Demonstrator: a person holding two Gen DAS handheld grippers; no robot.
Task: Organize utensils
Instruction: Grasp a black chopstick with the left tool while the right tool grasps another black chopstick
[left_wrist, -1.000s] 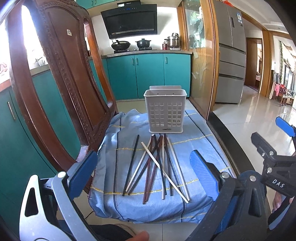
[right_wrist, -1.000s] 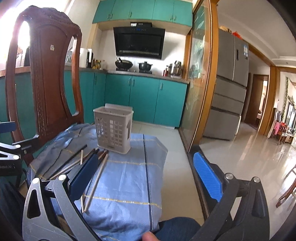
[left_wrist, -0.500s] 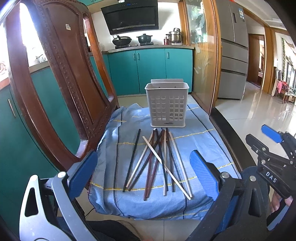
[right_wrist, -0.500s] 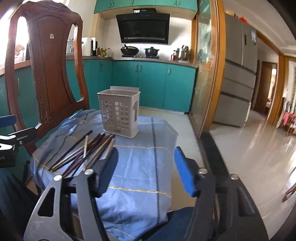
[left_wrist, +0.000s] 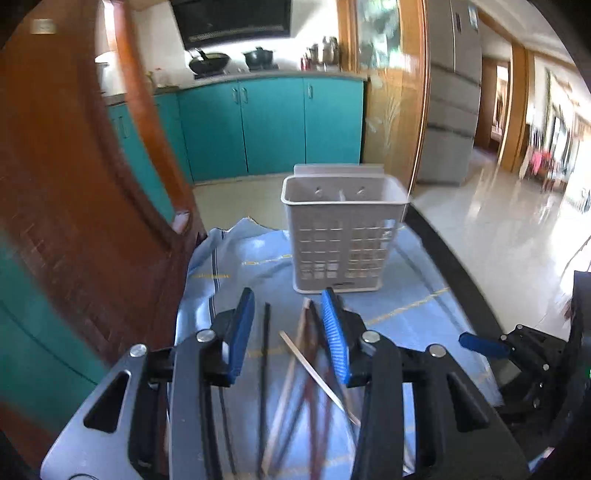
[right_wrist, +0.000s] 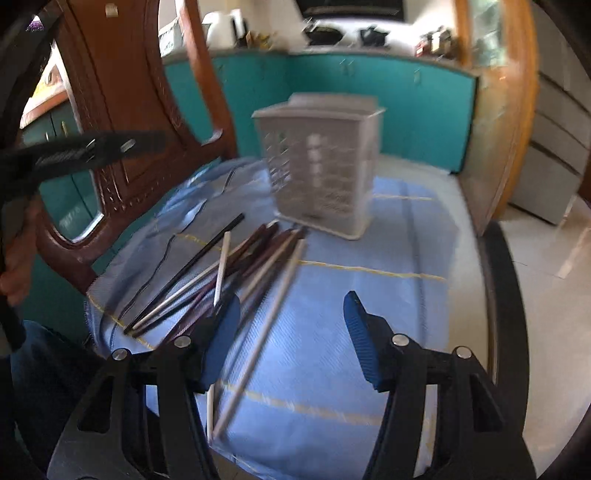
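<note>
Several chopsticks (left_wrist: 295, 365) in black, brown and pale wood lie fanned on a blue cloth (left_wrist: 410, 314); they also show in the right wrist view (right_wrist: 236, 269). A white perforated holder basket (left_wrist: 341, 236) stands upright behind them, also in the right wrist view (right_wrist: 321, 166). My left gripper (left_wrist: 290, 332) hovers low over the chopsticks, jaws partly open and empty. My right gripper (right_wrist: 291, 332) is open and empty, over the cloth just right of the chopstick pile.
A carved wooden chair back (left_wrist: 74, 206) rises close on the left. Teal cabinets (left_wrist: 273, 125) stand behind. The cloth's right edge drops to a tiled floor (left_wrist: 498, 229). The right gripper's body shows in the left wrist view (left_wrist: 524, 354).
Both grippers have moved forward and down toward the chopsticks. The jaws of both have narrowed, the left more than the right. The views are motion-blurred.
</note>
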